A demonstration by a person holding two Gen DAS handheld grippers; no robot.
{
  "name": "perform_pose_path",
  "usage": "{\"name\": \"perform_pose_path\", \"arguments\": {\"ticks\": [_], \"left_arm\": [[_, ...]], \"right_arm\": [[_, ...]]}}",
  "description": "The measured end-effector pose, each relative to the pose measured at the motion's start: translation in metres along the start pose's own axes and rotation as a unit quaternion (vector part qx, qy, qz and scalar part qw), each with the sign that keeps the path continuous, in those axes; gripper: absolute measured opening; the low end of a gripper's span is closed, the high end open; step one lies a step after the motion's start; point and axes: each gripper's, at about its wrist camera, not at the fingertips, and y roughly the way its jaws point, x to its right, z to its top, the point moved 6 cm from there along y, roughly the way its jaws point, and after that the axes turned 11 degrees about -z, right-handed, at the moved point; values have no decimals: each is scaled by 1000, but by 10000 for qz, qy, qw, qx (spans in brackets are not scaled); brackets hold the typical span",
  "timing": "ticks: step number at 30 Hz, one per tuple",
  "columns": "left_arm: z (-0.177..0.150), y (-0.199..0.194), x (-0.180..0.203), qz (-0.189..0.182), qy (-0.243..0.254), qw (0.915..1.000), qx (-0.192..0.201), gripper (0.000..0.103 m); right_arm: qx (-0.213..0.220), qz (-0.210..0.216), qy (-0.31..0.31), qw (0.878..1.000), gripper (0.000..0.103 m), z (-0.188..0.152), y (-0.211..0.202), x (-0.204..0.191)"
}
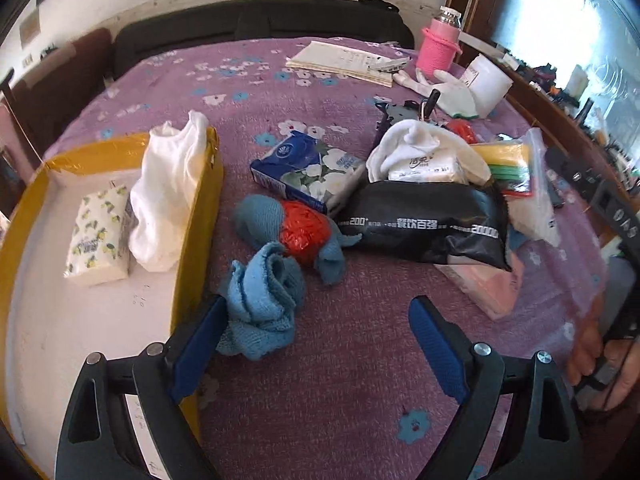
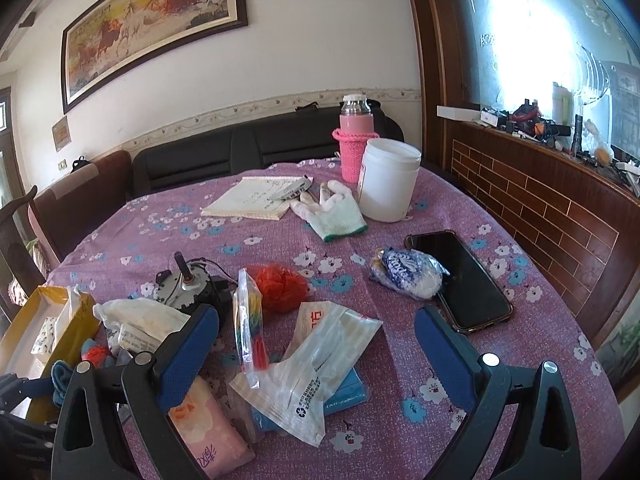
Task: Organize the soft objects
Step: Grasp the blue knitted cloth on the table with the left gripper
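My left gripper (image 1: 316, 320) is open and empty above the purple tablecloth. A rolled blue knit cloth (image 1: 262, 300) lies just inside its left finger (image 1: 200, 344). A yellow box (image 1: 200, 216) at the left holds a tissue pack (image 1: 100, 236) and a white cloth (image 1: 168, 196). Beyond lie a blue knit piece with a red mesh ball (image 1: 304, 232), a floral tissue pack (image 1: 308, 168) and a black pack (image 1: 428, 224). My right gripper (image 2: 316, 320) is open and empty over clear plastic bags (image 2: 316, 368). A pink tissue pack (image 2: 208, 424) lies by its left finger.
A phone (image 2: 460, 280), a wrapped tissue bundle (image 2: 408, 272), a white glove (image 2: 332, 208), a white tub (image 2: 388, 184), a pink bottle (image 2: 356, 140), a notebook (image 2: 256, 200), a small motor (image 2: 188, 284) and a red mesh ball (image 2: 280, 284) lie on the table. A sofa stands behind.
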Motion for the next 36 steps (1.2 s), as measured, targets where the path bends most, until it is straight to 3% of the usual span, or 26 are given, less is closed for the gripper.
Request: {"name": "perform_pose_path", "arguments": {"ticks": [3, 5, 7, 10, 12, 16, 20, 21, 24, 25, 28, 31, 36], "left_arm": [[-2, -6, 12, -663, -2, 9978, -96, 91], [-4, -16, 29, -1417, -1, 9898, -132, 91], [-6, -26, 38, -1610, 113, 9868, -96, 91], [-8, -26, 36, -1230, 203, 9922, -60, 91], [-9, -16, 28, -681, 236, 9974, -63, 91], [-4, 4, 12, 229, 228, 9995, -66, 91], [0, 15, 1, 509, 144, 9986, -29, 91], [1, 15, 1, 485, 125, 9987, -18, 90], [4, 12, -6, 566, -49, 9984, 54, 47], [5, 9, -9, 529, -119, 9985, 96, 39], [4, -7, -14, 181, -426, 9985, 281, 36], [1, -20, -7, 98, -405, 9981, 455, 36], [-10, -62, 7, -395, -539, 9938, 885, 36]], "right_arm": [[-36, -11, -12, 10000, 100, -2, 1, -1], [-17, -19, -7, 10000, 100, -2, 0, 0], [-18, -19, -5, 10000, 100, -2, 0, 0], [-41, -9, -2, 10000, 100, -2, 1, 0], [-53, -8, -21, 10000, 100, -2, 2, -1], [-28, -22, -16, 10000, 100, -2, 1, -1], [-47, -17, -26, 10000, 100, -2, 1, -1], [-44, -18, -31, 10000, 100, -2, 2, -1], [-43, -39, -42, 10000, 100, -2, 2, -2], [-39, -50, -46, 10000, 100, -2, 3, -2], [-20, -90, -60, 9999, 100, -2, 3, -2], [22, -135, -94, 9999, 100, -2, 3, -2], [132, -140, -104, 9998, 100, -1, 2, -2]]}}
